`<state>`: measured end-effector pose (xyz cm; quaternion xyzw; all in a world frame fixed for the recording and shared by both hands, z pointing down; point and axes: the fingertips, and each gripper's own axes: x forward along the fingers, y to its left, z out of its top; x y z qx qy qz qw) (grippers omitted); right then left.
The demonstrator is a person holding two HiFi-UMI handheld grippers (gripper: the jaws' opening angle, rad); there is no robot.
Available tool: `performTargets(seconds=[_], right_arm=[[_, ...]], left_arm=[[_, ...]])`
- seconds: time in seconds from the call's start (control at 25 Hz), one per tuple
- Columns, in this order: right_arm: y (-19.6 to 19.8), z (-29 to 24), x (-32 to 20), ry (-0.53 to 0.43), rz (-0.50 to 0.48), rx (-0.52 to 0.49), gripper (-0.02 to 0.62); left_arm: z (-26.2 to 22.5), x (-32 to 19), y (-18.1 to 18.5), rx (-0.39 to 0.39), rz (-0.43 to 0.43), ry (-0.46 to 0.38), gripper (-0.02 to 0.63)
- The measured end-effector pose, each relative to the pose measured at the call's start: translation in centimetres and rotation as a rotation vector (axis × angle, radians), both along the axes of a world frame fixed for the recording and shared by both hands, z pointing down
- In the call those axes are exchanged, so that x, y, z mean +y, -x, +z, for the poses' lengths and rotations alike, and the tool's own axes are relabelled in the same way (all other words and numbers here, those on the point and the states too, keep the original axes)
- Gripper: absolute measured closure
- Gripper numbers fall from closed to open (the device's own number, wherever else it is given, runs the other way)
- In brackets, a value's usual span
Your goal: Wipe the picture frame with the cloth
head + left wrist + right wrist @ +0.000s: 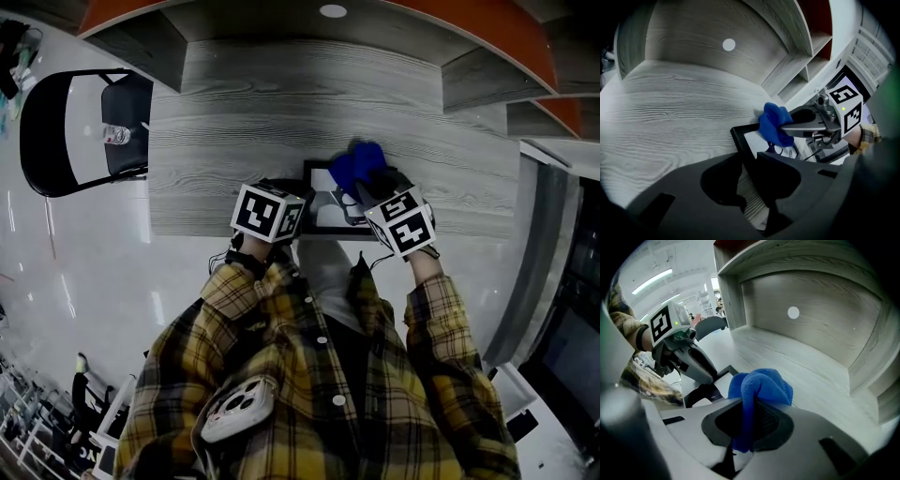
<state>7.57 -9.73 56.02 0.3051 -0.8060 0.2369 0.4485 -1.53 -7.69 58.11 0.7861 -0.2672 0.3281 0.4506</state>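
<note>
- Far left, a black chair (pixel 127 150) stands beside the grey wood desk (pixel 281 94), clear of the action.
- Coming in, my left gripper (pixel 749 164) is down at the near left corner of the picture frame (pixel 738 137). Its jaws are closed in on the black left rail, one on each side, and the rail fills the gap at the tips. Wood grain shows through lower down.
- The frame sits on the desk right in front of me, near the front edge. It has a black border round a pale middle, and I'm looking across it from that corner.
- Moving right, the blue cloth (pixel 774 123) is bunched into a wad over the frame's far right part. It looks to be touching the surface there, though I can't swear to it.
- And my right gripper (pixel 749 414) is clamped tight on that cloth. A fold is pinched between the jaws and the rest bulges out past the tips, angled down at the frame.
</note>
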Motion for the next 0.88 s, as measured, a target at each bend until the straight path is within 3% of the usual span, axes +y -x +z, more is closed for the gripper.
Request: performTargets(seconds=[0.52, 0.88], right_arm=[[0.6, 0.2, 7.7, 0.224, 0.022, -0.087, 0.541], [1.3, -0.2, 11.5, 0.292, -0.008, -0.113, 0.541]], left_arm=[[0.0, -0.1, 0.1, 0.008, -0.005, 0.010, 0.502], [0.0, 0.0, -0.1, 0.011, 0.003, 0.010, 0.503]])
